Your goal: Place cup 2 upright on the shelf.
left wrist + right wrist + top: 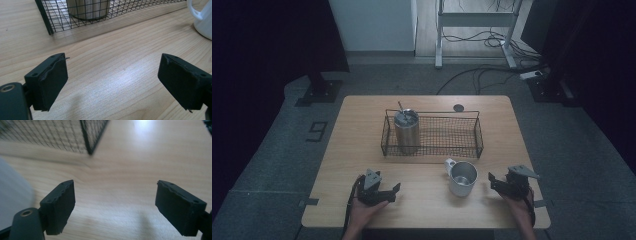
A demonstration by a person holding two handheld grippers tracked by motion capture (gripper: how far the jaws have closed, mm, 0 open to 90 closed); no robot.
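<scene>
On the wooden table (362, 150) a black wire basket (447, 136) stands at the middle. A steel tumbler (406, 131) with a straw stands upright in its left end. A white mug (461, 179) sits in front of the basket, its handle toward the basket. My left gripper (393, 192) rests near the front edge, left of the mug, open with bare wood between its jaws (112, 82). My right gripper (493, 182) is just right of the mug, also open and empty (115, 205). The mug's blurred wall (12, 190) lies left of its jaws.
A small dark round disc (458, 107) lies on the table behind the basket. The basket's corner post (45, 17) and the tumbler's base (87, 10) are ahead of the left gripper. Cables and a metal frame (477, 20) stand on the floor beyond.
</scene>
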